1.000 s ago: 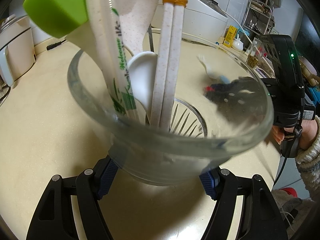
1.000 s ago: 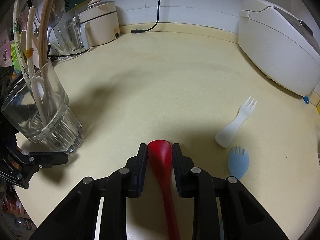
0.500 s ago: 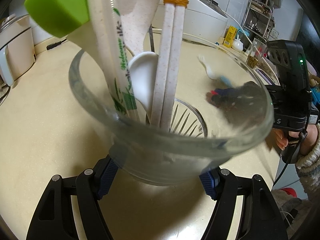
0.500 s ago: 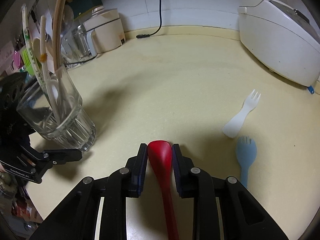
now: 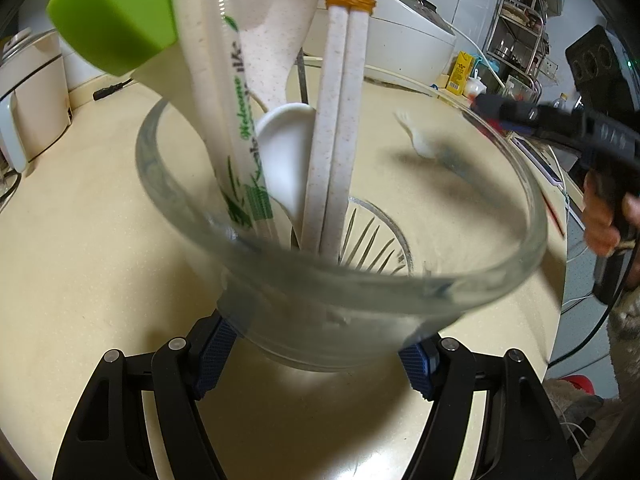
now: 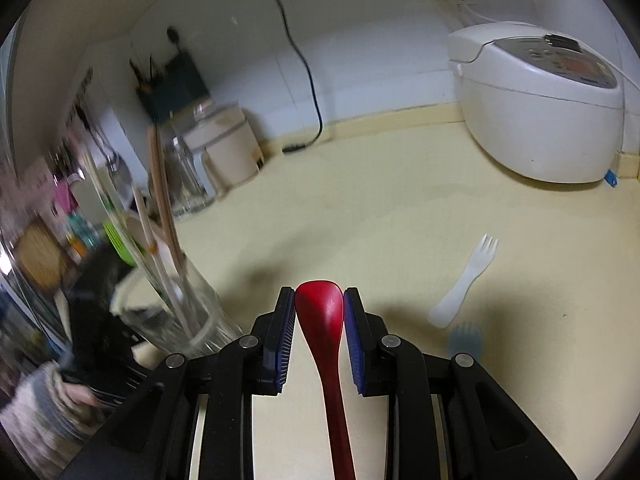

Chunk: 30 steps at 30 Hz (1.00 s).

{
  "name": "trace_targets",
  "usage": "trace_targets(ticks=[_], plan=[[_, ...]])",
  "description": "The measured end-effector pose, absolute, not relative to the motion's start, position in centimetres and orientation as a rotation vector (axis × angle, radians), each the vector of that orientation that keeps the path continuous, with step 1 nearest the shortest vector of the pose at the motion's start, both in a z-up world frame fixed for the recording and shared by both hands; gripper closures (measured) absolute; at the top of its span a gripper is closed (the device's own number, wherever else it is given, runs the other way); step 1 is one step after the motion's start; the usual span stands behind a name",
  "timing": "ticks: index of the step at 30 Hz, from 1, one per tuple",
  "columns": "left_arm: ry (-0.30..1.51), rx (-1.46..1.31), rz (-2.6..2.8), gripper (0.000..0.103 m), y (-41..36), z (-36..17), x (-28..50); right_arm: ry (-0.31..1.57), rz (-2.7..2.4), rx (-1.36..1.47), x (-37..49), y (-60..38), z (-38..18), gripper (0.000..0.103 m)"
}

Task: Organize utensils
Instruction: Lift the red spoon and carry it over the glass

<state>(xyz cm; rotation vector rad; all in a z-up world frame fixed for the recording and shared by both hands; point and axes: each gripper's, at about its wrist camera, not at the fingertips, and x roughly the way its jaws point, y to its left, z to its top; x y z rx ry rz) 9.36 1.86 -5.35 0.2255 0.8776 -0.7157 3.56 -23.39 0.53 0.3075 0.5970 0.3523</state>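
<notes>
Clear glass (image 5: 360, 304), ribbed at the base, stands on the cream counter (image 5: 80, 240) at the left, pinched low on its wall between the blue pads of your left gripper (image 5: 320, 356); it leans slightly and already holds a green-capped tool (image 5: 112, 20), a printed white handle (image 5: 240, 120), a white spoon (image 5: 284, 148) and a pair of speckled chopsticks (image 5: 340, 120) bound by an orange band. Centre: your right gripper (image 6: 320, 320) is pressed together on a red spoon (image 6: 322, 308), the pads clamping the sides of its bowl, the handle running back toward your hand, the whole clear of the counter. Right: a white spork (image 6: 464, 284) and a blue spork (image 6: 466, 338) lie loose on the counter, just beside each other and well apart from the glass, with a rice cooker (image 6: 536, 100) behind them against the wall. The step in hand appears to be the carry of the red spoon to the glass, which in the right wrist view sits low to the left of the spoon. The next move calls for bringing the spoon over the free part of the rim, tipping it so one end points down into the gap beside the chopsticks, and parting the right jaws only once it is inside; keep your left grip firm so the loaded glass does not tip. Both sporks are left to collect.
</notes>
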Motion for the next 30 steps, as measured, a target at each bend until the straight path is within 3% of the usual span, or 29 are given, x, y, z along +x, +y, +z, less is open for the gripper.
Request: trace_targets(ticks=[11,25,30], plan=[[0.878,0.219,-0.718,0.028,2.1,-5.4,9.4,0.498,0.302,0.376,1.4,-27.0,4.1,0.079],[0.878,0.217,-0.719,0.028,2.2,-5.5,9.4,0.275,0.677,0.337,1.2,-16.3,13.2,0.079],[0.877,0.220,-0.717,0.028,2.4,-5.5,9.5,0.215,0.714,0.357,3.6,-13.4,13.8,0.078]])
